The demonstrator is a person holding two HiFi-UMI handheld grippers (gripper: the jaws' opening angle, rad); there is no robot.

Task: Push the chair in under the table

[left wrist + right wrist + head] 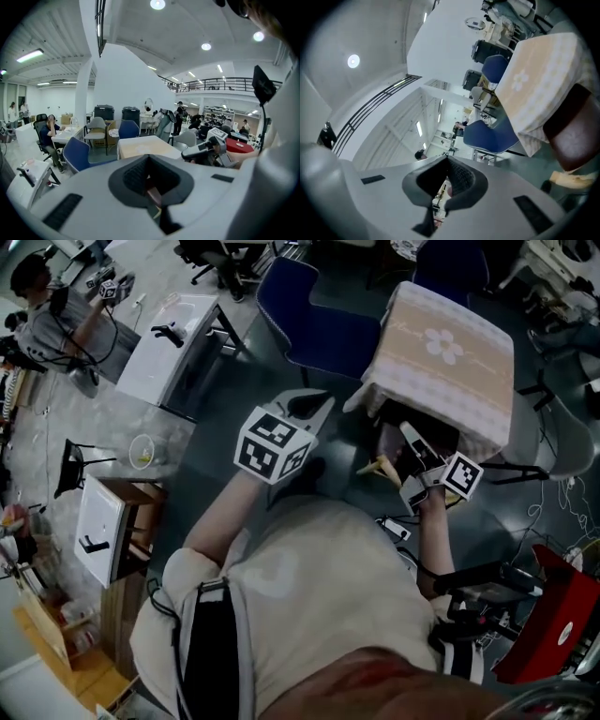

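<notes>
We are finding the dark brown padded chair [392, 442] with pale wooden legs sitting partly under the square surface [441, 352] in beige flowered cloth. The left gripper [317, 407] and right gripper [409, 435] are both hanging clenched and empty. We are judging the push nearly finished, needing only a final nudge.

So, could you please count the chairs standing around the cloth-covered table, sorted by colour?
Blue chairs: 2
Brown chair: 1
Grey chair: 1
Total: 4
</notes>
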